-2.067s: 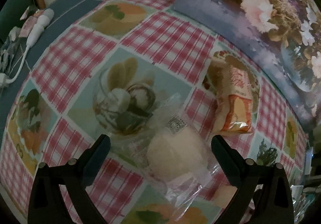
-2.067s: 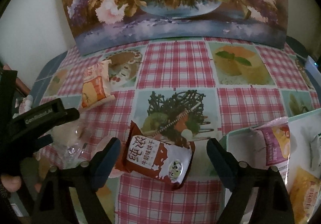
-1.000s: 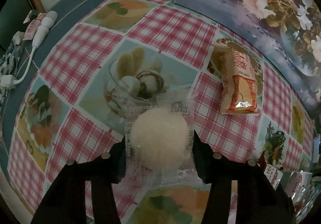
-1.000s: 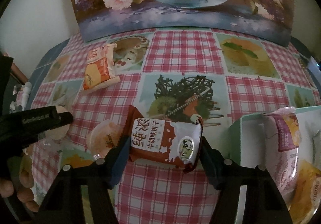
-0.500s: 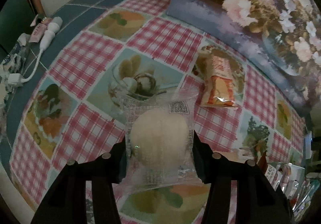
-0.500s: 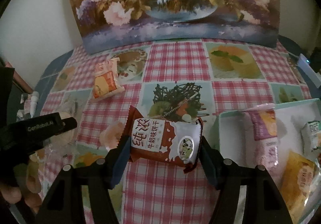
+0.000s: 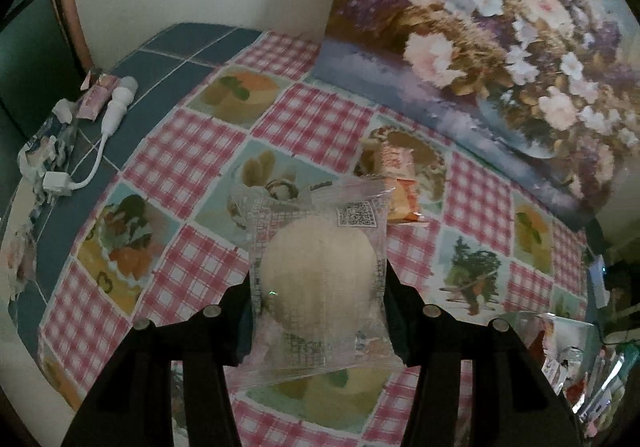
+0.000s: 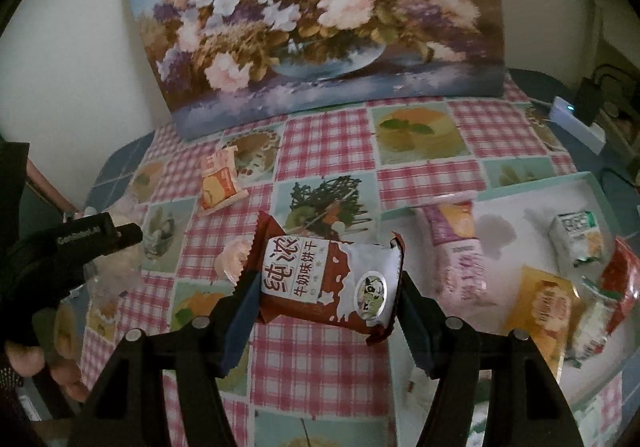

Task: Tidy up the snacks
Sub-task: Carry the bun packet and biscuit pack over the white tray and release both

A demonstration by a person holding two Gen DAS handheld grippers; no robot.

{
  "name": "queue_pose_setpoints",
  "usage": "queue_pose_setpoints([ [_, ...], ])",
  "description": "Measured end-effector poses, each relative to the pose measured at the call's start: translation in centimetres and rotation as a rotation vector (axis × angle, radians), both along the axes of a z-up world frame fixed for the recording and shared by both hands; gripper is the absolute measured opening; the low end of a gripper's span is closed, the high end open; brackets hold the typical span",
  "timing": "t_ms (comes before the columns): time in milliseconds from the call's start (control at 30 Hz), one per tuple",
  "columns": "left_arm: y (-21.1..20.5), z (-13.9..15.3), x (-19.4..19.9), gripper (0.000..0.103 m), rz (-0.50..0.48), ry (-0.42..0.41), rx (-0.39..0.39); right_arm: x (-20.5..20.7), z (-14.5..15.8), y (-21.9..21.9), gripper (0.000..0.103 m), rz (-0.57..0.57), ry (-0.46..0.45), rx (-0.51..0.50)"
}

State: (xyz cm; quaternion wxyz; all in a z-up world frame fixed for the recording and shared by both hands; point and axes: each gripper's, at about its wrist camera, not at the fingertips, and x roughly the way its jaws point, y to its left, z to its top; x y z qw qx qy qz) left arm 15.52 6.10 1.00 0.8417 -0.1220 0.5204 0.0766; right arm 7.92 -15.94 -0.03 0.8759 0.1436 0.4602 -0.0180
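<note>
My left gripper is shut on a clear-wrapped round white bun and holds it above the checkered tablecloth. My right gripper is shut on a brown-and-white milk biscuit packet, held above the table just left of a pale green tray. The tray holds several snack packets, among them a pink one and an orange one. An orange snack packet lies on the cloth, also in the left wrist view. A pink round snack lies near the right gripper's left finger.
A large flower painting leans against the wall at the table's back. A white cable with charger and small wrappers lie on the blue tiled edge at left. A white power strip sits at the far right. The left gripper shows in the right wrist view.
Both grippers closed on their snacks and lifted them off the table. The views have risen and pulled back, and the right one has shifted toward the tray.
</note>
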Motion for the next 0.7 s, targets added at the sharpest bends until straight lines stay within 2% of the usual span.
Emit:
queue_pose_setpoints([
  [233,-2.0,2.1,-0.7,0.055,-0.050,-0.051,-0.013,-1.2,1.2,-3.4,0.069,-0.084,-0.023,0.005],
  [400,-3.6,3.6,-1.1,0.055,-0.081,-0.087,0.022,-1.6,1.2,-6.7,0.069,-0.161,-0.014,0.021],
  [500,-4.7,4.3,-1.4,0.055,-0.110,-0.104,0.007,-2.0,1.1,-8.9,0.069,-0.217,-0.006,0.026],
  [600,-6.5,4.8,-1.6,0.055,-0.150,-0.112,-0.006,-2.5,0.8,-11.0,0.069,-0.273,0.008,0.028],
  [700,-9.3,5.3,-2.0,0.055,-0.209,-0.123,0.020,-3.1,0.4,-13.2,0.069,-0.320,0.017,0.067],
])
